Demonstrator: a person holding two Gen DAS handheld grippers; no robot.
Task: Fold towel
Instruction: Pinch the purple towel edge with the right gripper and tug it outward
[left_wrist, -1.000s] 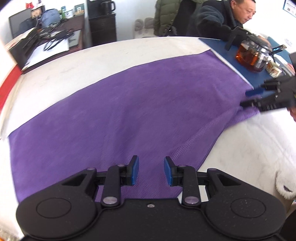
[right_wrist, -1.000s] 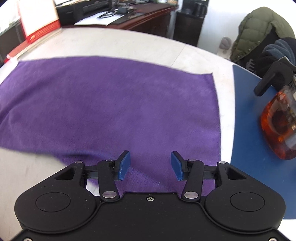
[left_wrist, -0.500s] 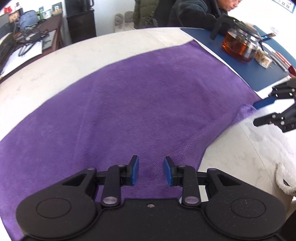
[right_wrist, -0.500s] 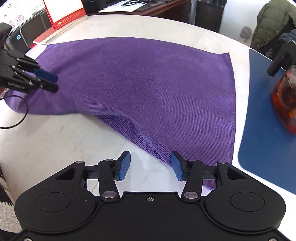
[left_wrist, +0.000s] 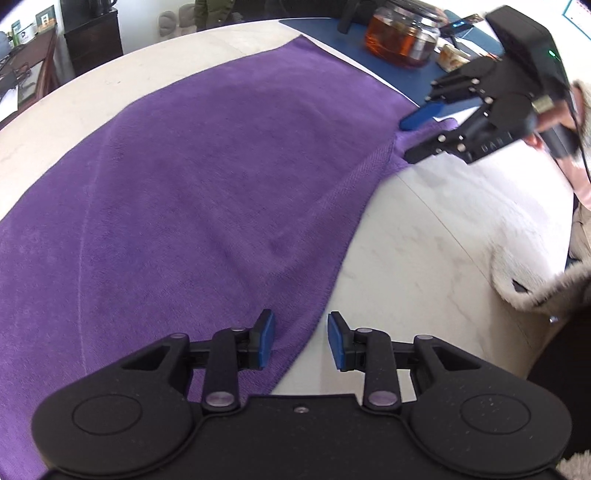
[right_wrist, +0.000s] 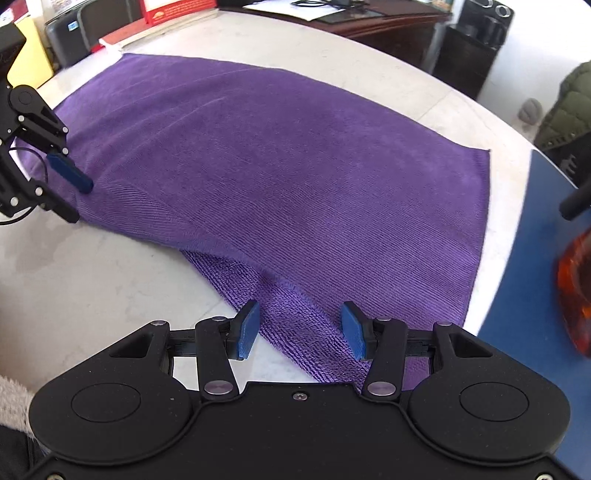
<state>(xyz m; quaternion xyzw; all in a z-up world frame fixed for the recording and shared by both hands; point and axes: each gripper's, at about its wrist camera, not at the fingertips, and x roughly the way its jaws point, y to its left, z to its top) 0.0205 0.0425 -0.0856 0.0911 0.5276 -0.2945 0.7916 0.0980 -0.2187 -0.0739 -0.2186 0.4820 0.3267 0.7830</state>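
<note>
Left wrist view: the purple towel (left_wrist: 207, 206) lies spread on the pale table (left_wrist: 443, 236); its near edge passes between the parted, untouching pads of the left gripper (left_wrist: 301, 341), and faint lettering on the right gripper (left_wrist: 417, 133) is unreadable. Right wrist view: the right gripper (right_wrist: 300, 328) stands half open astride a raised towel (right_wrist: 295, 177) corner, gripping nothing, while the left gripper (right_wrist: 70, 195) brackets the far corner; the red box's (right_wrist: 173, 9) print is cut off.
</note>
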